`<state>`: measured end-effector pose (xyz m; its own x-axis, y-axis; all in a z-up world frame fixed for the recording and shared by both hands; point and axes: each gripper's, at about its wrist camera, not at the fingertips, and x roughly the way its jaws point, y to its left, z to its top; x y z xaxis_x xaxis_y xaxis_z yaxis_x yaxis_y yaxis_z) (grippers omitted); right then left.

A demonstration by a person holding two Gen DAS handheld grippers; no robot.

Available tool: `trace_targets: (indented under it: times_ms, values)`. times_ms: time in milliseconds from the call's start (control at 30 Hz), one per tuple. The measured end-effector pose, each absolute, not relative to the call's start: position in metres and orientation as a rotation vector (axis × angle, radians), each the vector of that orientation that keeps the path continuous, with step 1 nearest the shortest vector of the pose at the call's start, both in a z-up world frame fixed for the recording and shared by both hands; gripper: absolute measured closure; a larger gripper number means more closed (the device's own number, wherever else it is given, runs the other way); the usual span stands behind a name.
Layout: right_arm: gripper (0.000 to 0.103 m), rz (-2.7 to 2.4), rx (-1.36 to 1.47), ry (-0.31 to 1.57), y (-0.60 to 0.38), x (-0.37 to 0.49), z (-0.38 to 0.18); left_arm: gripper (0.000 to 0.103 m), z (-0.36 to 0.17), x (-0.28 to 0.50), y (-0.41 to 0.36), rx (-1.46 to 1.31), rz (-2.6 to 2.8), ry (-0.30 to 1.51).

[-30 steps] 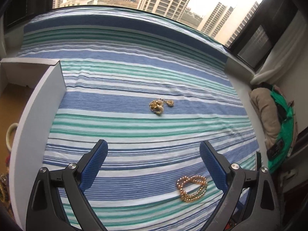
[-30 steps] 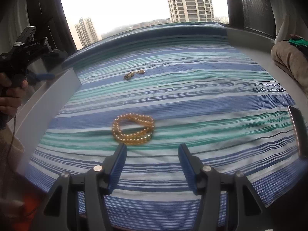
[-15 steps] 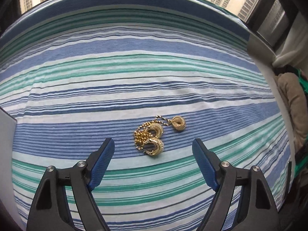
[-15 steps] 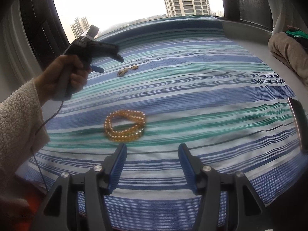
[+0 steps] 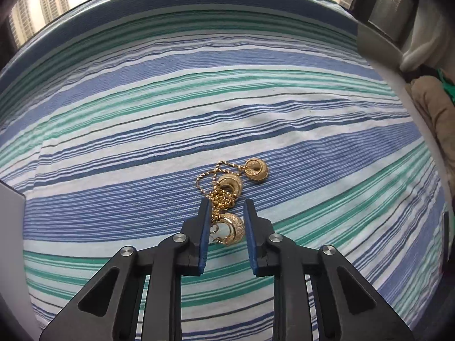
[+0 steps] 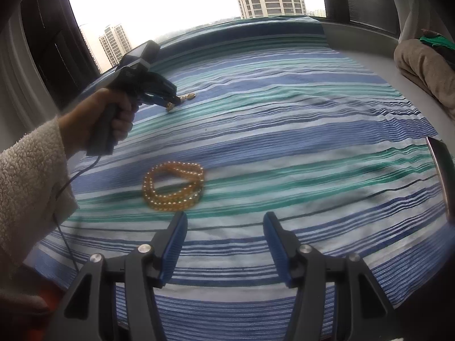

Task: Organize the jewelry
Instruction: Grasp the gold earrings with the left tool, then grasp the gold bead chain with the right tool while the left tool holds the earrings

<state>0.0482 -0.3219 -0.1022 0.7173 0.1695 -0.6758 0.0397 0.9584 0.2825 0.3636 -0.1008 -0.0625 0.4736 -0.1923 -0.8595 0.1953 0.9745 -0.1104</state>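
A gold chain necklace with round gold pendants (image 5: 227, 196) lies on the striped cloth (image 5: 142, 130). My left gripper (image 5: 226, 207) has its jaws closed in around the near pendant and chain, touching or almost touching them. It also shows in the right wrist view (image 6: 170, 105), at the far left, tips at the necklace (image 6: 184, 98). A beaded amber bracelet (image 6: 173, 189), coiled in loops, lies just ahead and left of my right gripper (image 6: 224, 221), which is open and empty above the cloth.
A white box wall (image 5: 11, 227) stands at the left edge. A beige and green bundle (image 6: 423, 62) lies at the right past the cloth. A window with tower blocks runs along the far edge. A dark flat object (image 6: 440, 170) sits at the right cloth edge.
My left gripper moved forward onto the gold necklace and its jaws narrowed from wide open to close around the near pendant. My right gripper stayed open, nearly still.
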Motion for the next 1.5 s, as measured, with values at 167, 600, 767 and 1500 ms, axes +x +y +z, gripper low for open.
trace_targets:
  times_ms: [167, 600, 767, 1500]
  values:
    - [0.046, 0.061, 0.302, 0.749, -0.328, 0.045, -0.097, 0.082, -0.02, 0.325, -0.076, -0.1, -0.313, 0.998]
    - [0.046, 0.188, 0.22, 0.813, -0.321, 0.079, -0.072, 0.082, 0.06, 0.221, -0.006, -0.24, -0.382, 0.895]
    - [0.046, 0.347, 0.053, 0.905, -0.275, 0.118, -0.078, 0.082, 0.063, 0.182, 0.022, -0.254, -0.353, 0.882]
    - [0.103, 0.458, 0.121, 0.842, -0.233, 0.144, -0.037, 0.082, 0.118, 0.095, 0.12, -0.346, -0.304, 0.773]
